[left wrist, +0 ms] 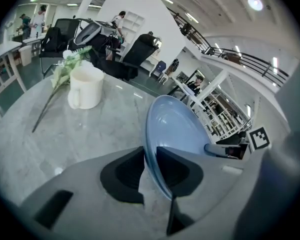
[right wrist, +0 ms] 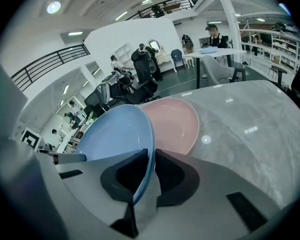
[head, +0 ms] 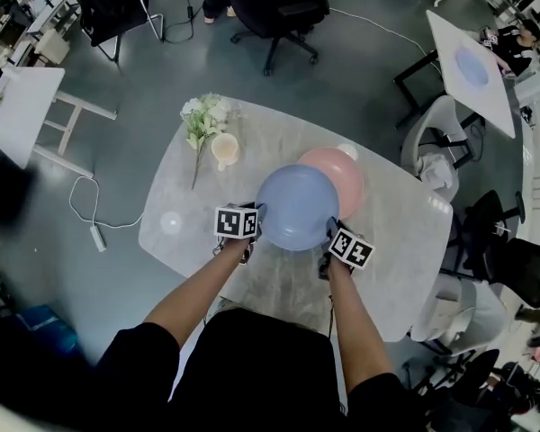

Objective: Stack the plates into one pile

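Observation:
A blue plate (head: 297, 207) hangs above the marble table (head: 405, 241), held by both grippers at opposite rims. My left gripper (head: 252, 226) is shut on its left rim (left wrist: 151, 156), the rim thin between the jaws. My right gripper (head: 331, 238) is shut on its right rim (right wrist: 149, 171). A pink plate (head: 344, 174) lies on the table just beyond and to the right, partly covered by the blue plate in the head view; in the right gripper view the pink plate (right wrist: 176, 125) sits right behind the blue plate (right wrist: 115, 134).
A cream mug (head: 225, 150) and a bunch of white flowers (head: 203, 118) lie at the table's far left; the mug (left wrist: 85, 86) shows ahead in the left gripper view. A small white object (head: 347, 151) sits behind the pink plate. Office chairs and side tables stand around.

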Motion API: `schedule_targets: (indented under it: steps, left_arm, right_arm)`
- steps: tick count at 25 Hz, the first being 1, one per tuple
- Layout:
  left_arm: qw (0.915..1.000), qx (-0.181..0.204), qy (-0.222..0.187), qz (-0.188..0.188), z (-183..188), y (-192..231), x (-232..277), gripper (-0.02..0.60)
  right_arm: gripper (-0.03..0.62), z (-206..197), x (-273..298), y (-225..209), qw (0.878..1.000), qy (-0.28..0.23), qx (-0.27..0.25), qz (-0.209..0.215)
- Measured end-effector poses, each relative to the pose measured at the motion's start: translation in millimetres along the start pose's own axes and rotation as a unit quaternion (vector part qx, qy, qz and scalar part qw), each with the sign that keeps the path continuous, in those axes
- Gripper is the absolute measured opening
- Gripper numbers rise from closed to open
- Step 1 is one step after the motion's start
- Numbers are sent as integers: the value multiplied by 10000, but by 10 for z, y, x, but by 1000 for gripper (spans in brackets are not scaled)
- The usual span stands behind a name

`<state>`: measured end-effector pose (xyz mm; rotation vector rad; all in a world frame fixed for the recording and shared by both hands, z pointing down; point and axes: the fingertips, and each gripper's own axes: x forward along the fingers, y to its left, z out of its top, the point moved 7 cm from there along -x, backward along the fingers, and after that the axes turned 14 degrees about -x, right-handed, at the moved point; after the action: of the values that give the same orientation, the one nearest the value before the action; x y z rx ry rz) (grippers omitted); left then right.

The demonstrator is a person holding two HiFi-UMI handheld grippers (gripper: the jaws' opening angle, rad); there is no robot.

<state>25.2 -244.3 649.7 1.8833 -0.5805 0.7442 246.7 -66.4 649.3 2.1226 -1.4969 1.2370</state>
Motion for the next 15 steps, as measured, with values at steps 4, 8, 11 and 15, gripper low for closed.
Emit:
schedule_targets:
  steps: [4,8,11,15]
  left_arm:
    - [9997,203,153,19,96,-241,334,90]
    - [9991,329,266,48,147,-347,626,93]
    - [9984,428,376,34,173,-468,815,95]
    - [9966,688,432,144,287,-542,1010,101]
  right_arm:
    - [51,66,59,-347,9996,-2,247,-108]
    - [51,119,152,-600,9997,-30,240,-90]
    - [52,189,172,-798,9999,-1,126,-68]
    - [52,278,312,-952,9998,-17,196,-46]
